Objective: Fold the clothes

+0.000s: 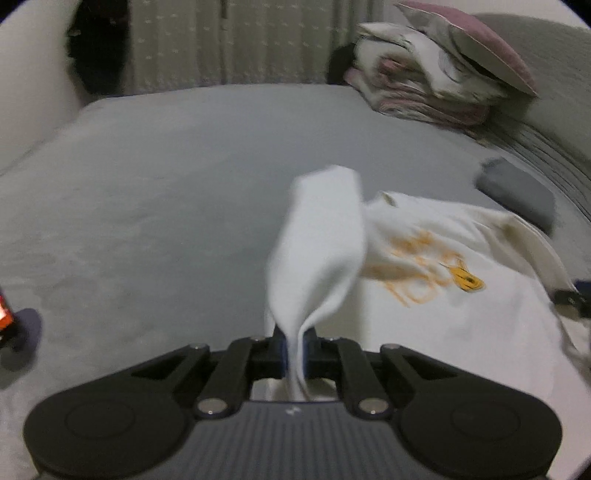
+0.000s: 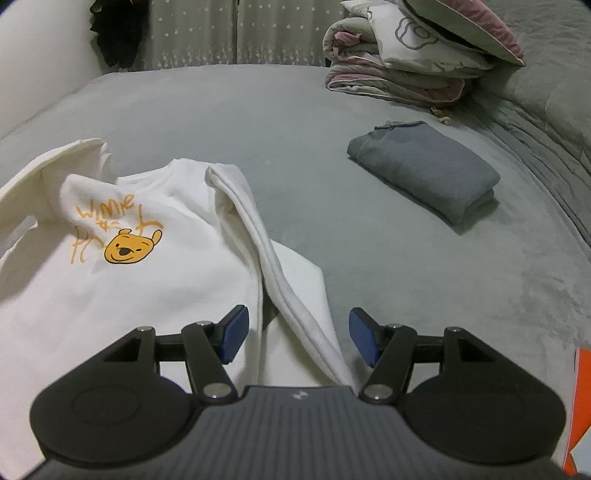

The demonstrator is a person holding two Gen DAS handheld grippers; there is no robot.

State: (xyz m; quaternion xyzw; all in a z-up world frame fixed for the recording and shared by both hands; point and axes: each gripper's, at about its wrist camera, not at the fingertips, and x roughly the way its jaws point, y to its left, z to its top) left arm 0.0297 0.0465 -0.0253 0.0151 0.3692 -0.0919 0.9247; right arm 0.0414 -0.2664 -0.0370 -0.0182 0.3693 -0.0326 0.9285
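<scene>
A white sweatshirt [image 2: 110, 295] with a yellow bear print lies spread on the grey bed. My left gripper [image 1: 294, 349] is shut on one white sleeve [image 1: 321, 240], which rises from the pinched jaws and stands lifted above the shirt's body [image 1: 461, 325]. The picture there is blurred. My right gripper [image 2: 297, 338] stands open low over the shirt's other side. Its blue pads [image 2: 233, 334] are wide apart, and the other sleeve [image 2: 273, 266] runs between them without being pressed.
A folded grey garment [image 2: 424, 170] lies on the bed [image 2: 295, 122] to the right. Stacked quilts and a pillow [image 2: 406, 55] sit at the far right corner. A curtain [image 2: 221, 33] hangs behind. An orange object [image 2: 581, 406] shows at the right edge.
</scene>
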